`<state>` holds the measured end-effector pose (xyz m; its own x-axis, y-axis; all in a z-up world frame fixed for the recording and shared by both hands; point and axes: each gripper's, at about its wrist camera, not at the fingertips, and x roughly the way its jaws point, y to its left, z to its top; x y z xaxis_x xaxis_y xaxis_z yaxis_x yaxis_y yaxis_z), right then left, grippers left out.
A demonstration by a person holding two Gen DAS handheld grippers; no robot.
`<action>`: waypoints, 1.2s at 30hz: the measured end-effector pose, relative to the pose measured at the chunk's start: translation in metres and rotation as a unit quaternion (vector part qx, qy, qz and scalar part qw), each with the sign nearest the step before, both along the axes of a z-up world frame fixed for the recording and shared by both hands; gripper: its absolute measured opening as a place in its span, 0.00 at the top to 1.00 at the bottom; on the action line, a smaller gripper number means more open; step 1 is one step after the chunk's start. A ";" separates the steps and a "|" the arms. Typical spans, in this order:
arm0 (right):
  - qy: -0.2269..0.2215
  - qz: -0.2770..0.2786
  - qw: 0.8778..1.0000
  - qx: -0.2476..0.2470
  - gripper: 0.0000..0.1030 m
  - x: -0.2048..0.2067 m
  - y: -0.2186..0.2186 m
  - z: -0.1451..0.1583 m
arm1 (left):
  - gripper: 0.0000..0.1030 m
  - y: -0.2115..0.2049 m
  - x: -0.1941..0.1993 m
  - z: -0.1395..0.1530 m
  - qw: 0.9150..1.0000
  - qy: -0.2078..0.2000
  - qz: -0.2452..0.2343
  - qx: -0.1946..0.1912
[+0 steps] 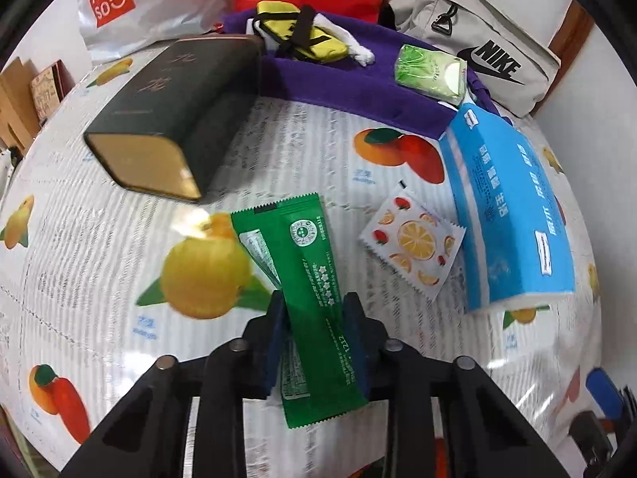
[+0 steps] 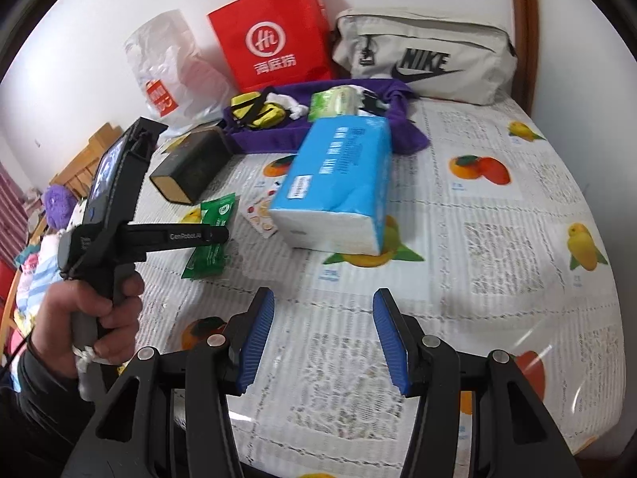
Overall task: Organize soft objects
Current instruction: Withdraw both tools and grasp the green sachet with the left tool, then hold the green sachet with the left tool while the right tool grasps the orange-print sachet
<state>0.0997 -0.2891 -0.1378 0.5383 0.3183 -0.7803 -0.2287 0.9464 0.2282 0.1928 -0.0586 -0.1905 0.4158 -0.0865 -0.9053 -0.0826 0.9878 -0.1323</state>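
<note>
Table w/ fruit-print cloth (image 2: 497,239). On it: dark box w/ gold end (image 1: 167,119) lying on its side, blue tissue pack (image 2: 338,183), fruit-print sachet (image 1: 414,243) just beside the pack, green sachet (image 1: 306,279), purple cloth tray (image 1: 358,91) at the back. Behind the tray: red paper bag (image 2: 274,36), white plastic bag (image 2: 171,67), grey Nike bag (image 2: 430,59).

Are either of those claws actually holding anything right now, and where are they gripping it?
The left claw pinches the green sachet across its lower half, near one end. The right claw is open and holds nothing.
</note>
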 end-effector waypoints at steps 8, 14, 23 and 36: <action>-0.025 0.039 0.999 -0.005 0.50 0.014 0.055 0.000 | 0.76 0.057 -0.022 0.002 1.000 -0.004 0.002 0.029; -0.058 0.074 0.994 -0.062 0.51 0.033 0.108 -0.008 | 0.75 0.100 -0.027 0.000 1.000 -0.005 0.017 0.024; -0.062 0.105 0.984 -0.127 0.51 0.070 0.158 -0.035 | 0.72 0.116 -0.018 -0.003 1.000 -0.012 0.002 -0.002; -0.073 0.089 0.970 -0.212 0.55 0.096 0.179 -0.059 | 0.72 0.124 -0.019 -0.004 0.999 -0.023 -0.007 -0.025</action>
<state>0.1960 -0.1104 -0.1964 0.6188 0.0834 -0.7811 -0.3978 0.8907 -0.2200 0.1741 0.0658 -0.1942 0.4557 -0.1373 -0.8795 -0.0611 0.9809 -0.1847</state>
